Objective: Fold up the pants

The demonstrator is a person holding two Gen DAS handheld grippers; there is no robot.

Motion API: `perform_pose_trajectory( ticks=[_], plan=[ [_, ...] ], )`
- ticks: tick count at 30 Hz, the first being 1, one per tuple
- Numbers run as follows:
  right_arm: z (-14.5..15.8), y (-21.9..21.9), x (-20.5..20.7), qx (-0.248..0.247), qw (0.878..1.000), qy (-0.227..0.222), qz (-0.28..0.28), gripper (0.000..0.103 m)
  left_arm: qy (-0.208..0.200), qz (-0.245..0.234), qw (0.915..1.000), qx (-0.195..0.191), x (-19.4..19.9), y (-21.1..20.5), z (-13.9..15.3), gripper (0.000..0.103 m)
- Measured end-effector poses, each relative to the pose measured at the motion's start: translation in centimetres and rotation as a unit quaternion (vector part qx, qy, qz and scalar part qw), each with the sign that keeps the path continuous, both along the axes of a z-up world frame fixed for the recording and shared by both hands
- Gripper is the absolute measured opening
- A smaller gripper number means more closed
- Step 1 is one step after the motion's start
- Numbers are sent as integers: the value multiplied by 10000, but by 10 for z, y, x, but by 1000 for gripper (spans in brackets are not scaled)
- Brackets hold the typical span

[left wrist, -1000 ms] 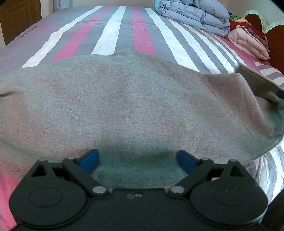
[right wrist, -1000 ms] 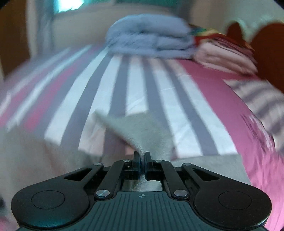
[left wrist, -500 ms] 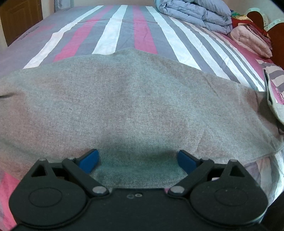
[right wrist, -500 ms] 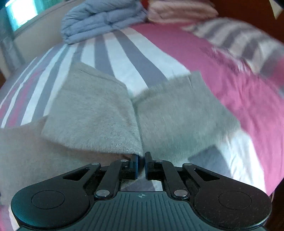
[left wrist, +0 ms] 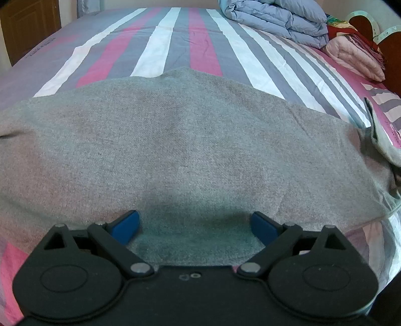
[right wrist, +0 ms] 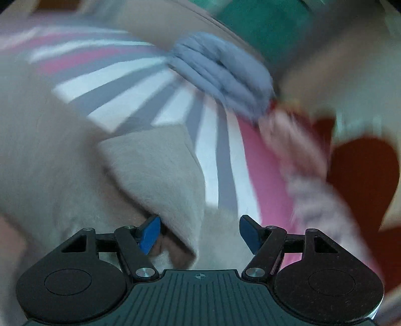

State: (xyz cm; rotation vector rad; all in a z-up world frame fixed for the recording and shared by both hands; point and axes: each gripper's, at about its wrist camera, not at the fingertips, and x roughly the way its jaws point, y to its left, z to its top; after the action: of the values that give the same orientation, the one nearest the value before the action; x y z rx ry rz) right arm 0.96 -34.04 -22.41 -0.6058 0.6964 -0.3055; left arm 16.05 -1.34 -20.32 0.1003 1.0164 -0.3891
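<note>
Grey pants lie spread across the striped bed, filling the middle of the left wrist view. My left gripper is open, its blue pads resting low over the near edge of the fabric. In the blurred right wrist view, a folded-over grey flap of the pants lies just ahead of my right gripper. The right gripper is open with nothing between its blue fingertips. At the right edge of the left wrist view a pant end lies turned over.
The bed has a pink, white and grey striped cover. A folded blue duvet and pink bedding sit at the far right by a dark red headboard. A wooden door stands far left.
My right gripper has opened and let go of the grey fabric it was holding, and it has swung quickly. The pant end has dropped onto the bed. The left gripper has stayed put.
</note>
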Motion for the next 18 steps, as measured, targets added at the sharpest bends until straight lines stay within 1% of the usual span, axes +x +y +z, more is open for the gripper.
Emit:
perform_pose_trajectory(
  ticks=[2,3,7,11,12,13,14,15,17,18],
  plan=[
    [-16,14,2,-556,9975,91,419,70,1,-2,10000,-1,0,0,0,90],
    [-20,19,3,-672,9960,118,583,70,1,-3,10000,-1,0,0,0,90],
    [-30,32,14,-674,9934,165,910,69,-2,-2,10000,4,0,0,0,90],
    [-34,44,26,-658,9914,121,1124,69,-7,-4,10000,9,-1,0,0,90],
    [-35,47,30,-660,9911,128,1146,60,-8,-3,10000,8,-1,0,0,90],
    [-35,48,36,-637,9913,182,1141,48,-10,-4,10000,6,-1,0,0,90],
    [-37,49,41,-600,9920,261,1081,25,-11,-6,10000,5,-1,0,0,90],
    [-38,48,47,-514,9930,334,1012,14,-15,-5,10000,0,-1,0,0,90],
    [-35,44,52,-251,9952,344,881,13,-23,-8,10000,1,-2,0,0,90],
    [-31,42,51,-71,9960,315,829,11,-23,-7,10000,0,-2,0,0,90]
  ],
)
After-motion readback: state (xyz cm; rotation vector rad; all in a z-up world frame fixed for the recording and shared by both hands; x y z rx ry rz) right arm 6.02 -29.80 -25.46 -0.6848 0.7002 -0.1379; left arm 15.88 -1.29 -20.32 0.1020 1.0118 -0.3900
